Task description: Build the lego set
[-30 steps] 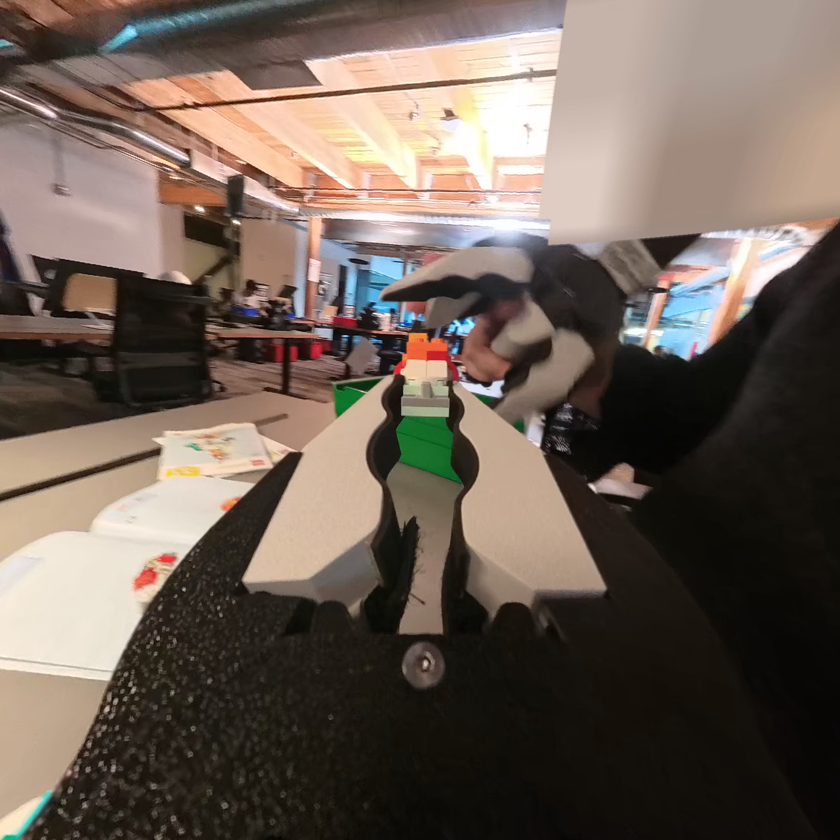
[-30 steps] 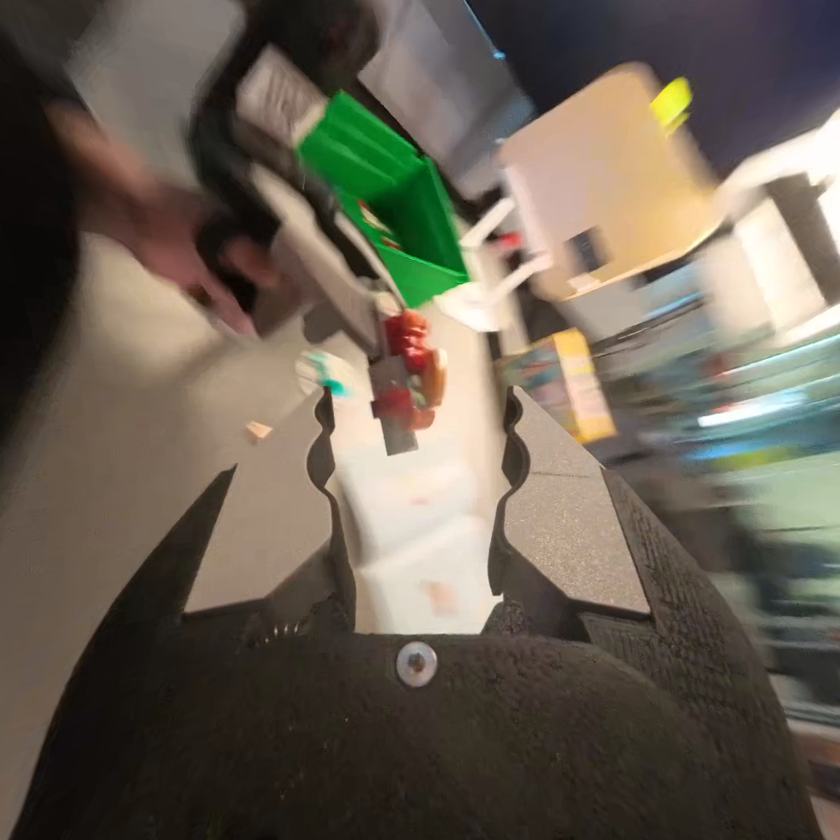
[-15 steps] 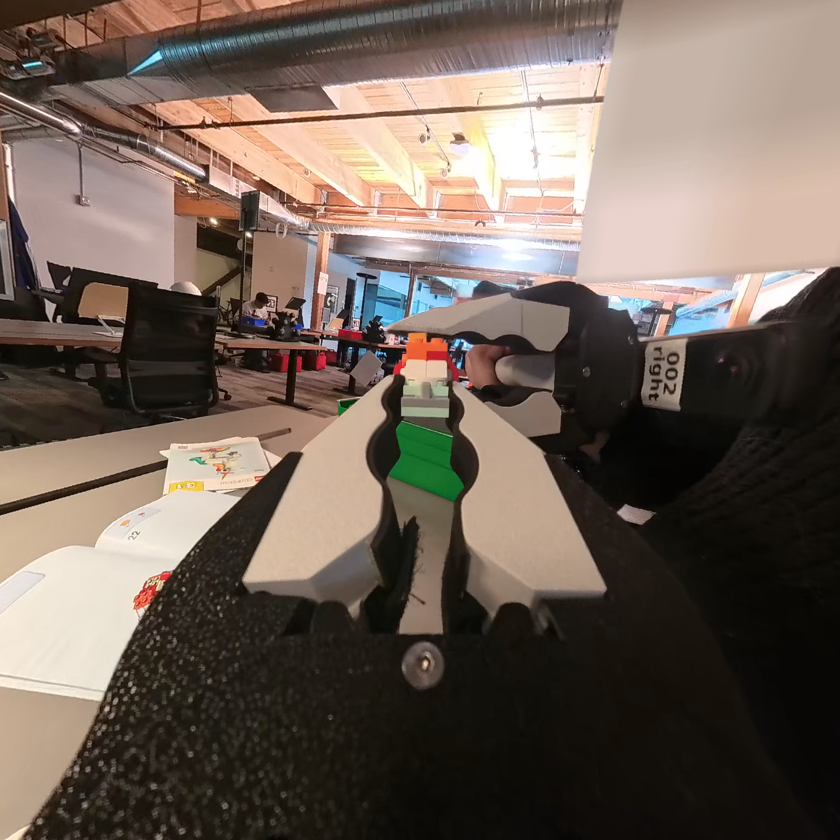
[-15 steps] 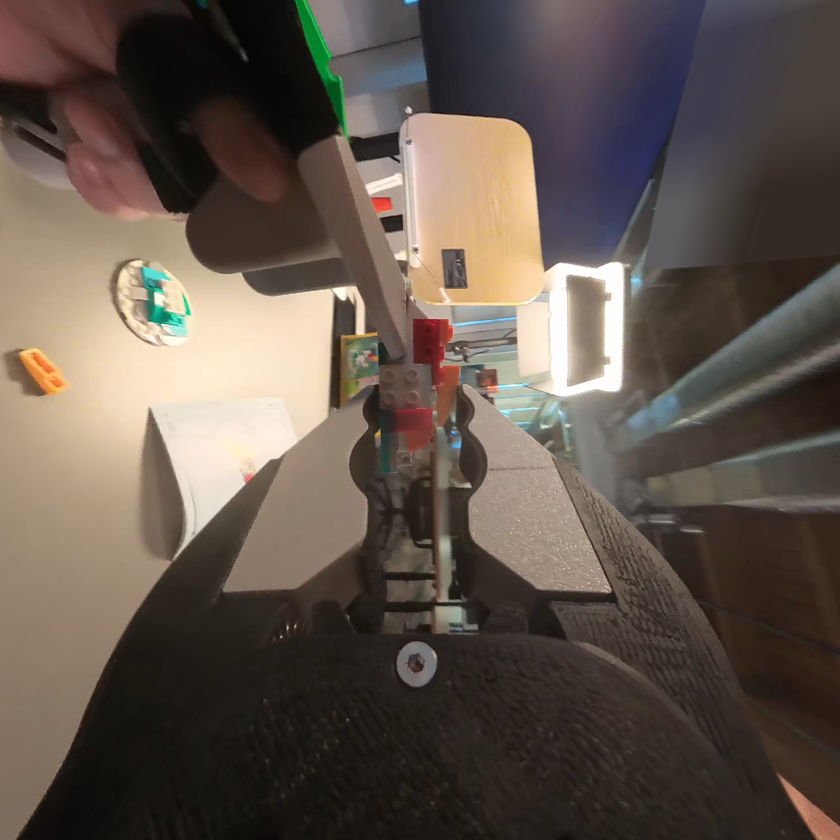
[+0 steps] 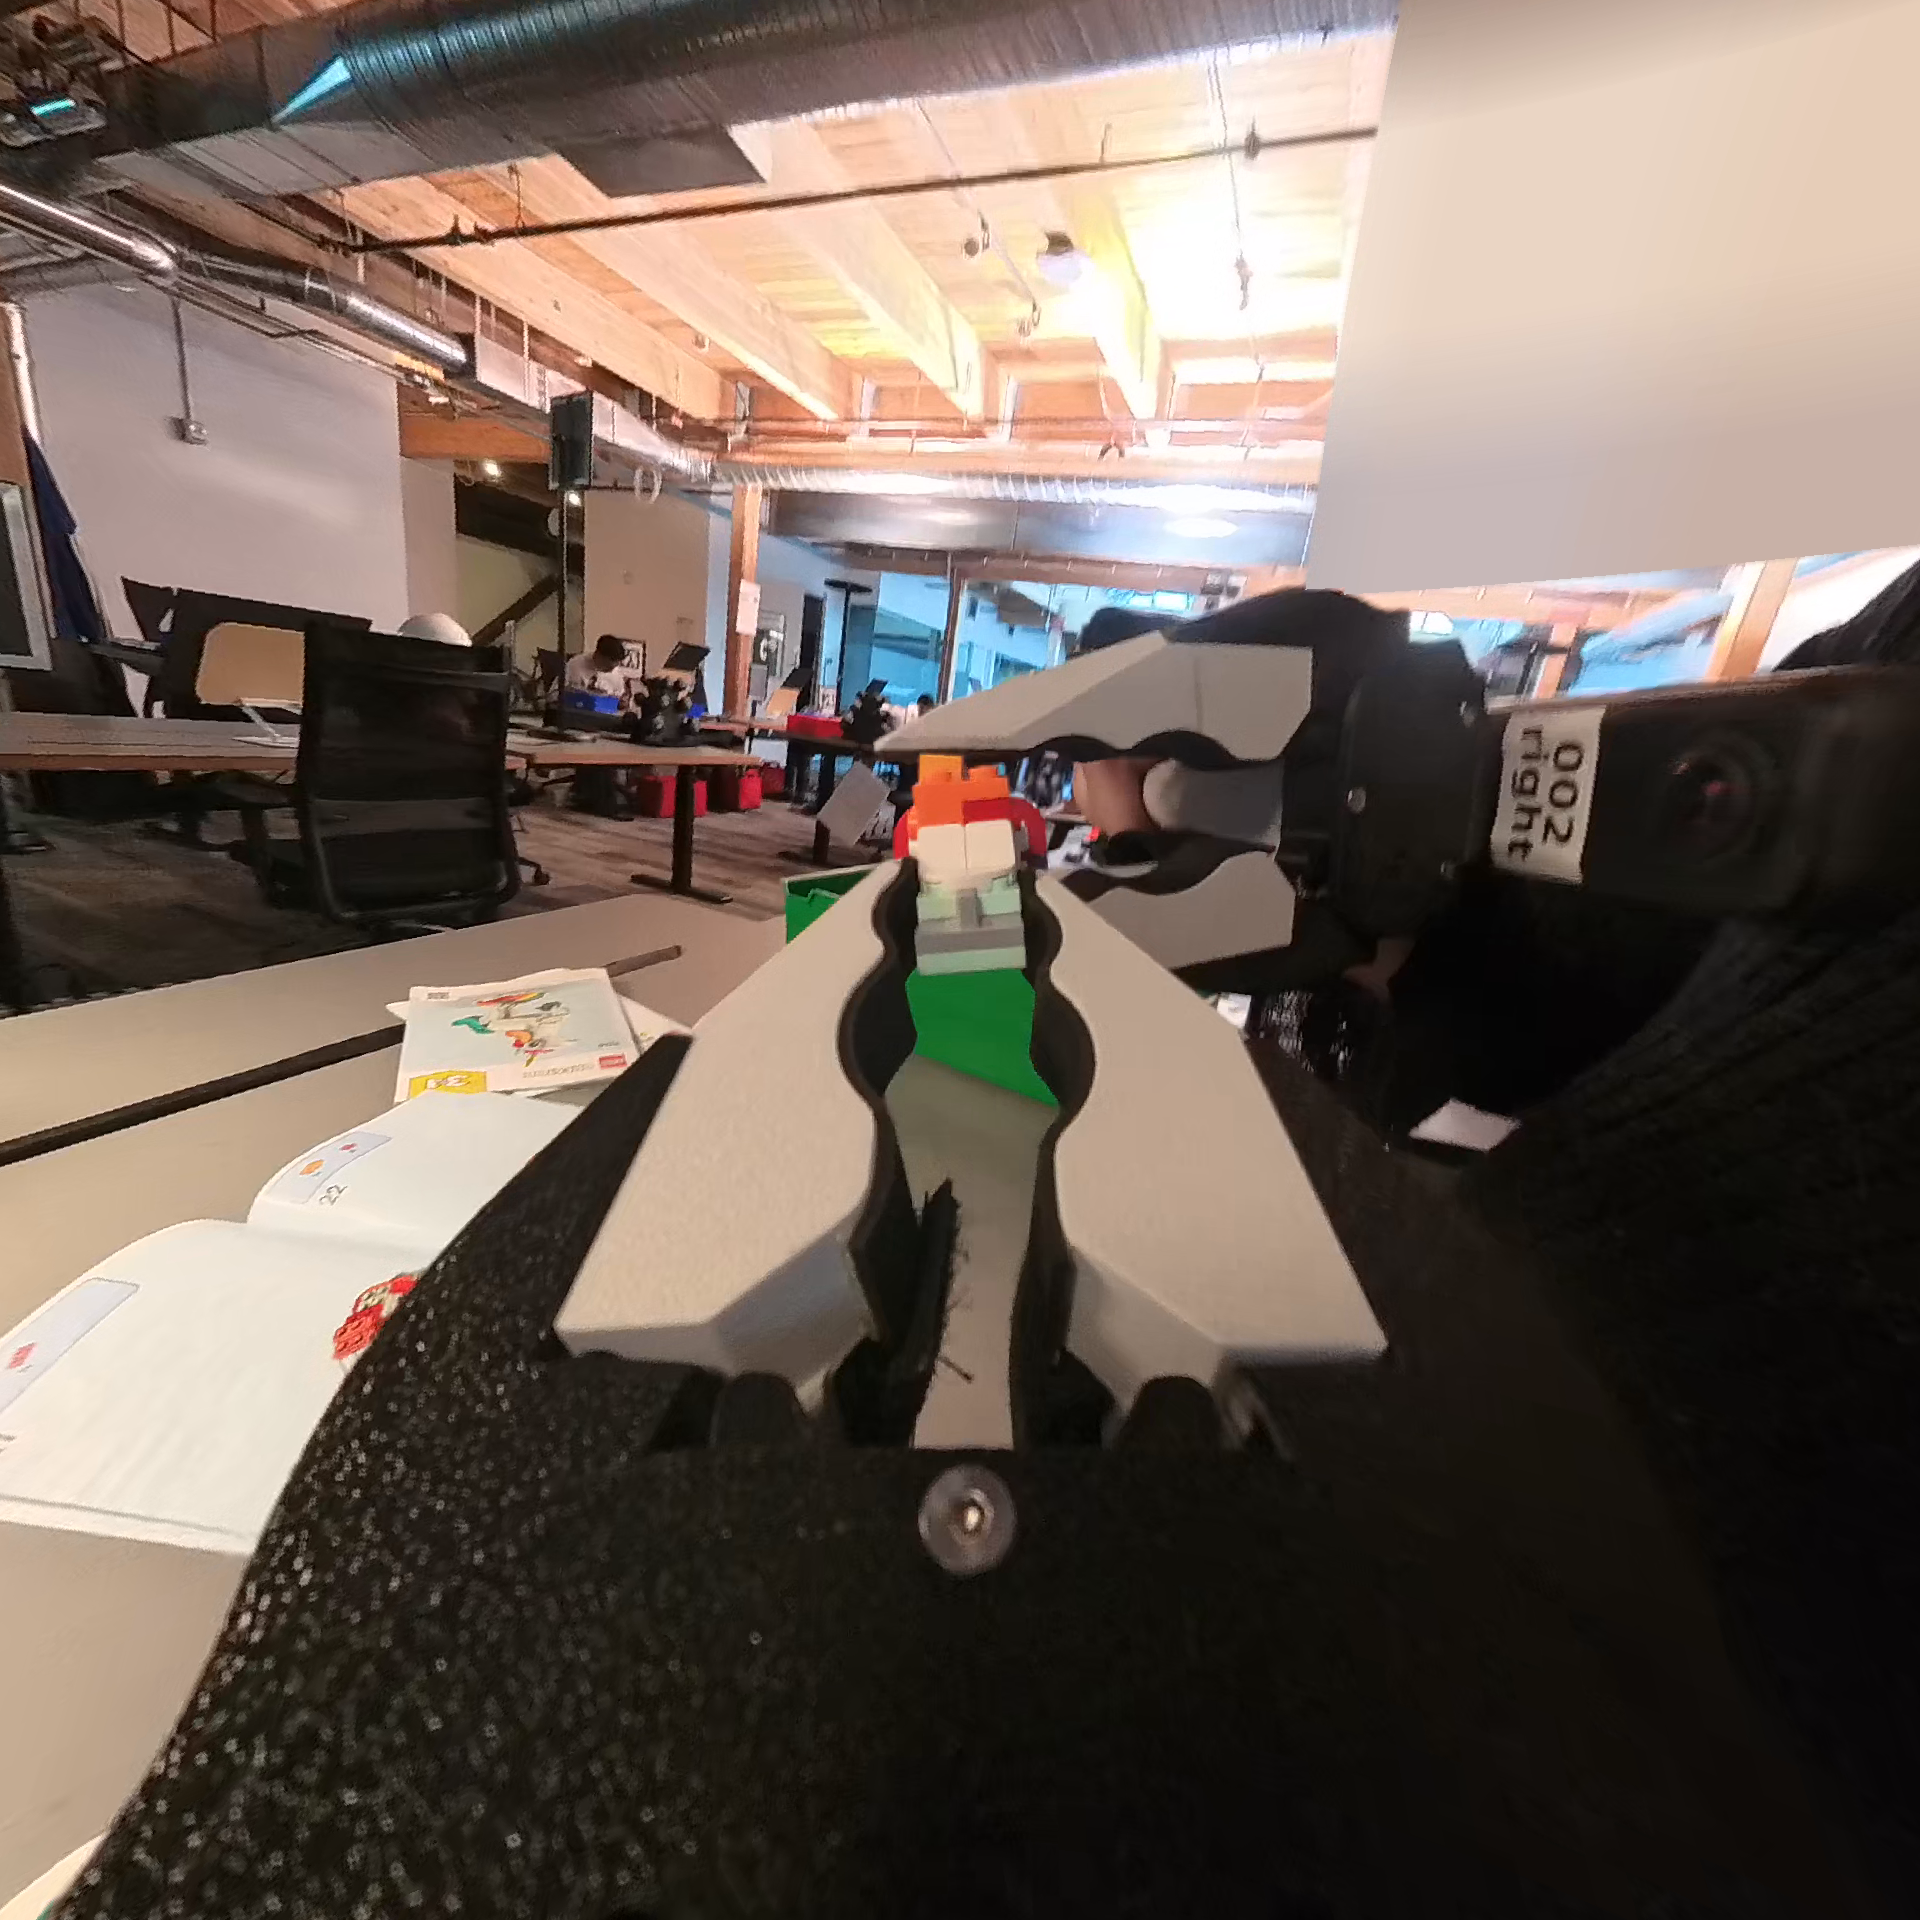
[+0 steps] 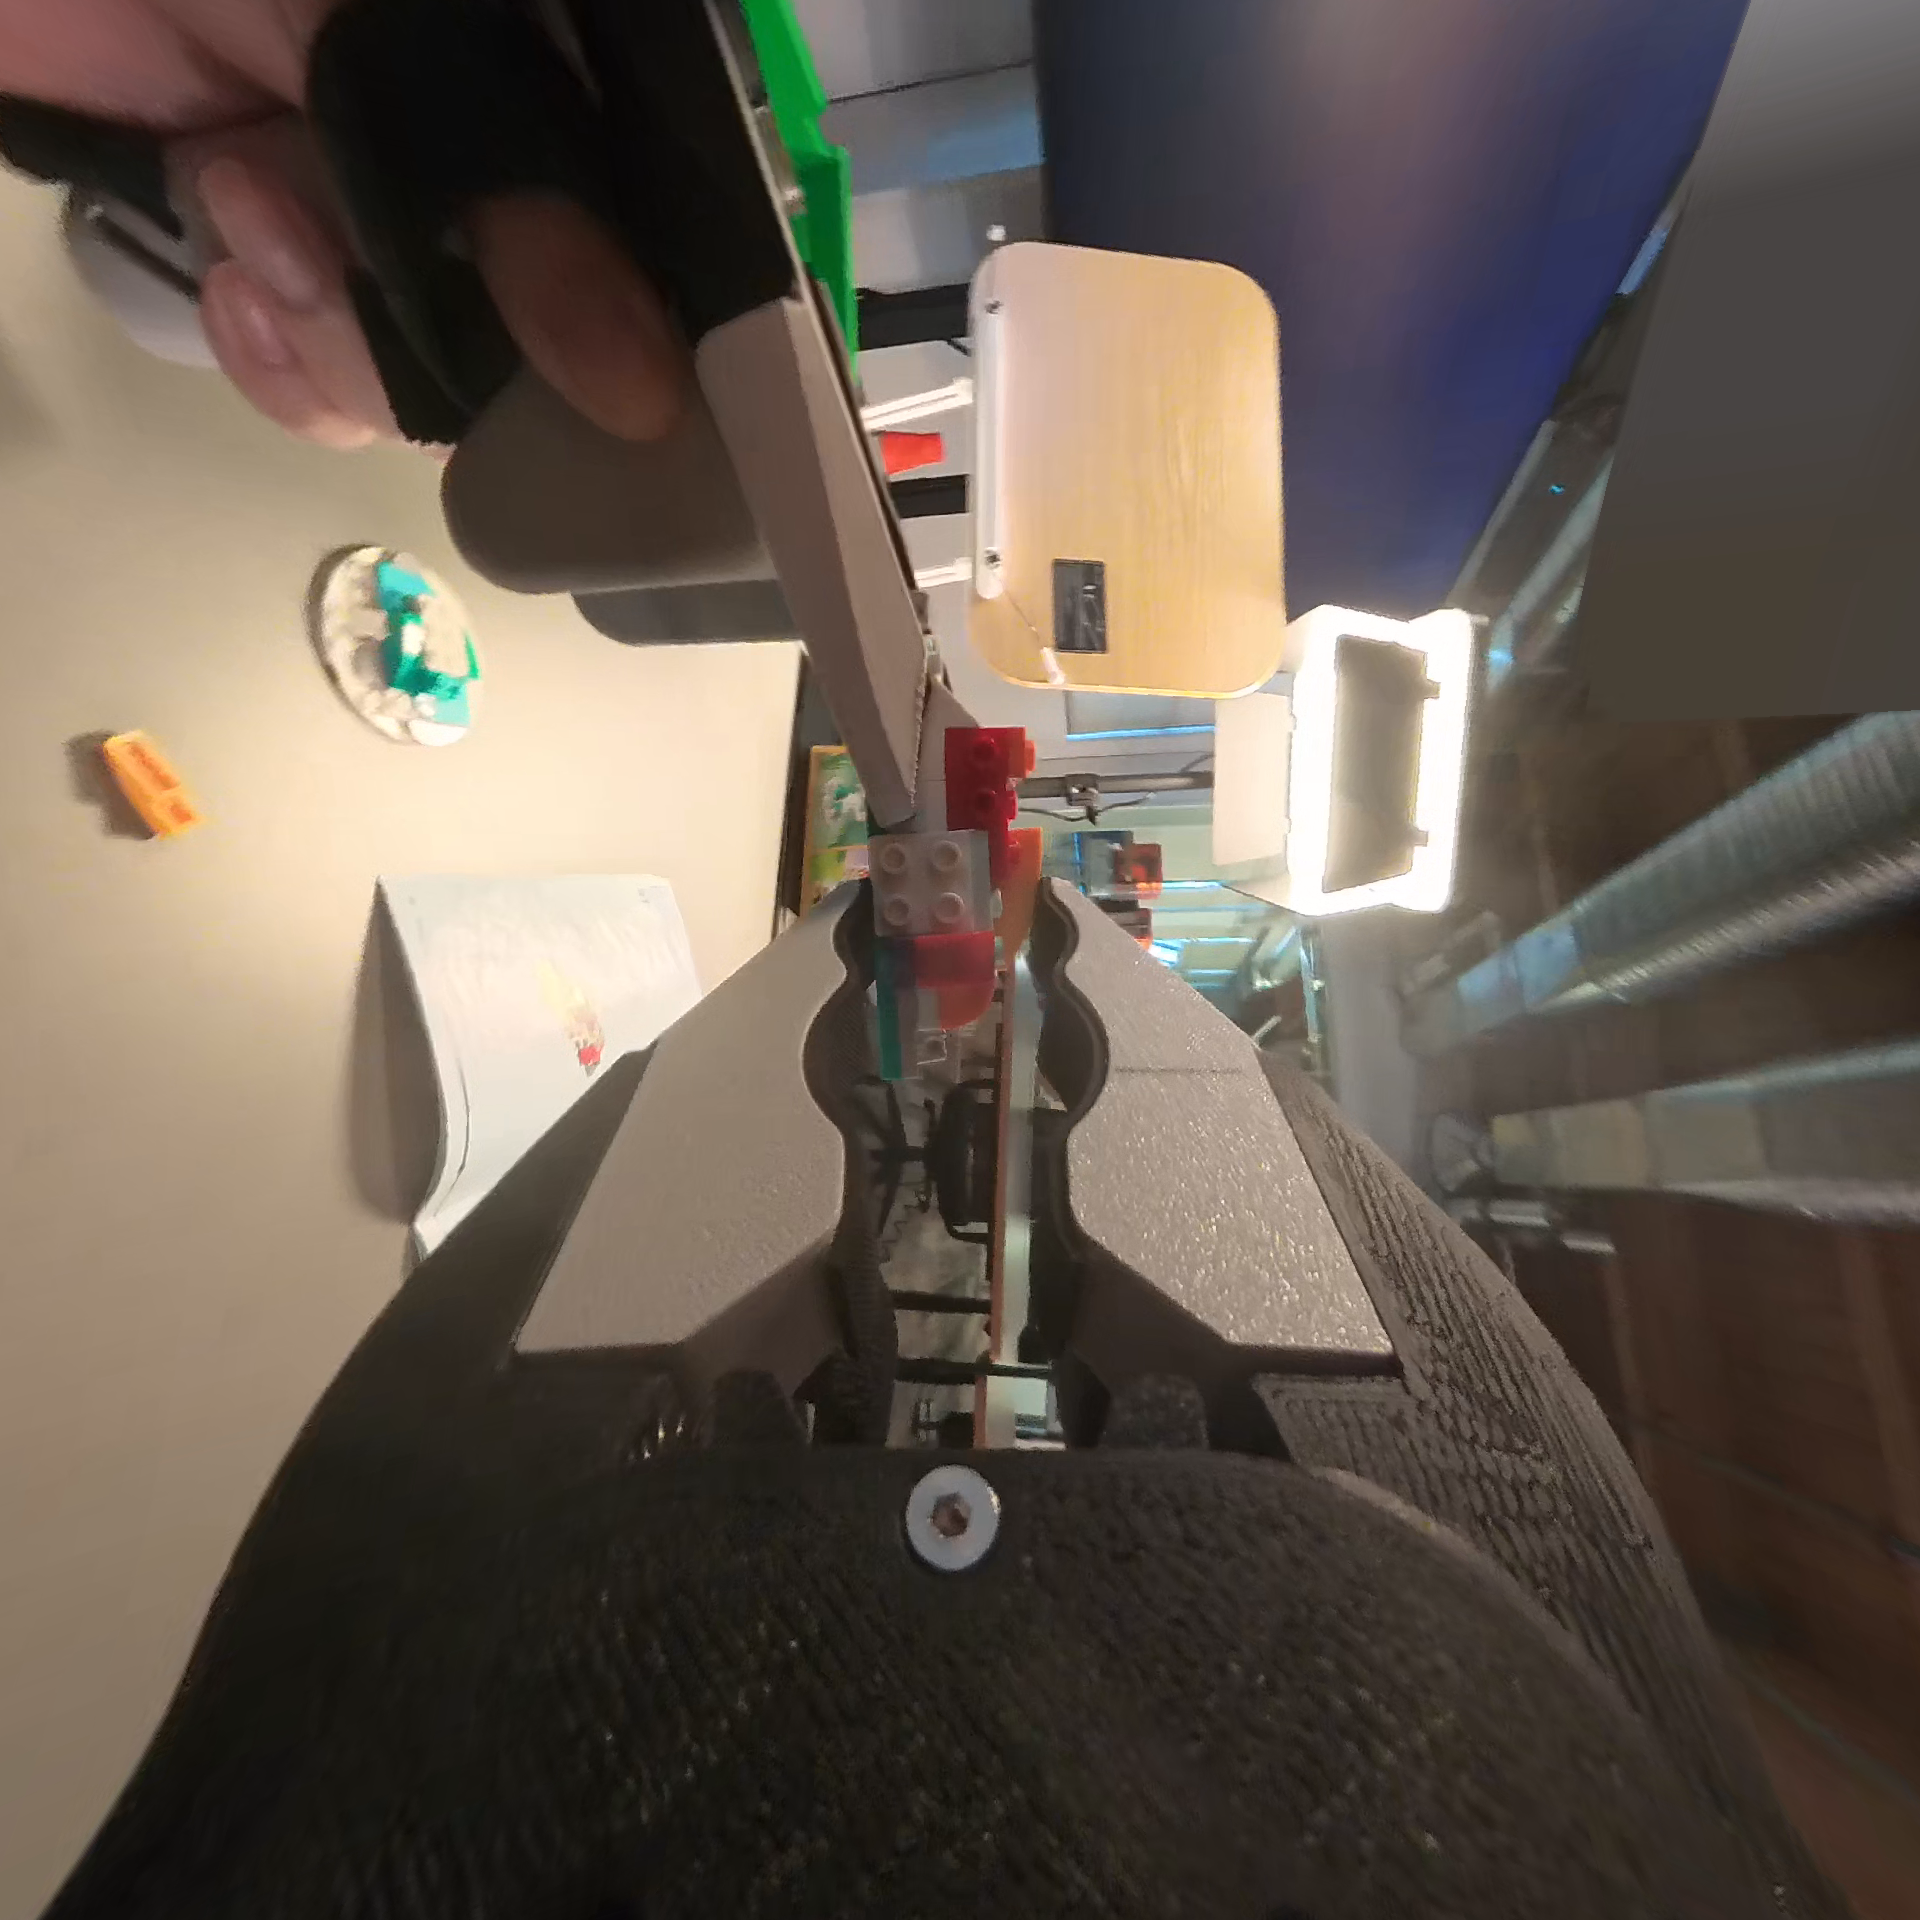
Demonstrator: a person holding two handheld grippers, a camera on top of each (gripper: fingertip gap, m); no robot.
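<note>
Open-plan office, pale tabletop (image 5: pixel 208 1039) below. Left gripper (image 5: pixel 961 883) fingers hold the lego model (image 5: pixel 966 862) aloft. Right gripper (image 6: pixel 940 914), wide open a second ago, now narrowed onto the model; two-handed pressing step likely underway.

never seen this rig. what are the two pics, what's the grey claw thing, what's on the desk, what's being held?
No robot here: a person holds a handheld two-finger gripper in each hand, each with a camera looking along its fingers. One picture is from the left gripper, the other from the right gripper, whose view is rolled sideways. Both are closed on the same small lego build, held in the air. On the table lie an open instruction booklet, a second booklet, a loose orange brick, a round lego piece and a green bin.
</note>
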